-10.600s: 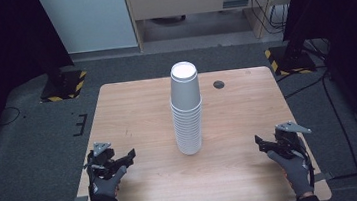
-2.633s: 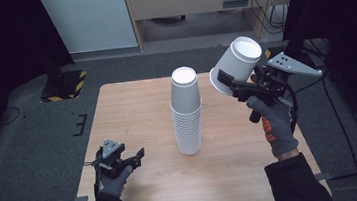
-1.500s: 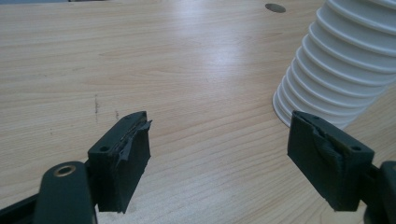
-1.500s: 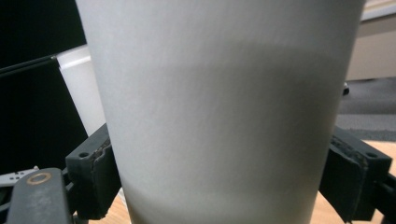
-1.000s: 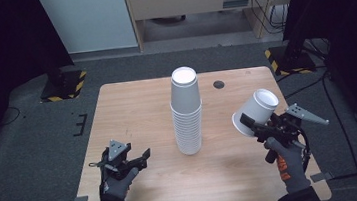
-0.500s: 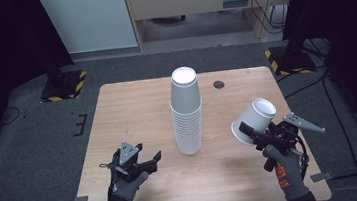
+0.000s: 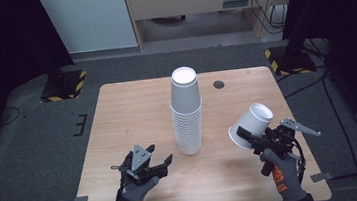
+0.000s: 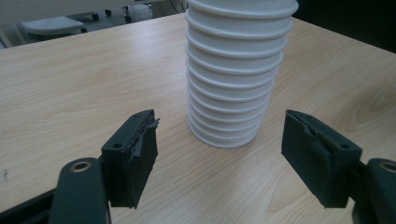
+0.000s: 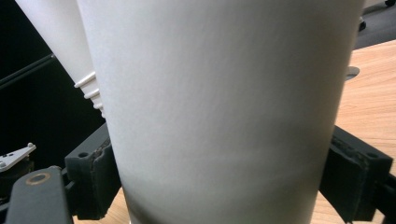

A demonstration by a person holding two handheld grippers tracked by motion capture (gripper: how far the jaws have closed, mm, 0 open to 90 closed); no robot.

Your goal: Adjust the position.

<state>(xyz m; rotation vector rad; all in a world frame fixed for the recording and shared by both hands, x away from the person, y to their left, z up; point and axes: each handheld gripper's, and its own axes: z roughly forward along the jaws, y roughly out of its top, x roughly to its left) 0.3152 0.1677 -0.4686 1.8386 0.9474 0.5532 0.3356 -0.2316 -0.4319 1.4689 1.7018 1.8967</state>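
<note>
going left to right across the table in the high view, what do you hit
left gripper, jaws open over bare wood → stack of white paper cups standing at the table's middle → single white cup, tilted and clamped in the right gripper

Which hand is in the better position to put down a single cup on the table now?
Right, probably. The right gripper already clamps a single cup tilted low over the table. The left gripper is open and empty, aimed at the cup stack.

high: above, fwd-down, far | tongs cams: low, close | shared: cup stack (image 7: 187,114)
</note>
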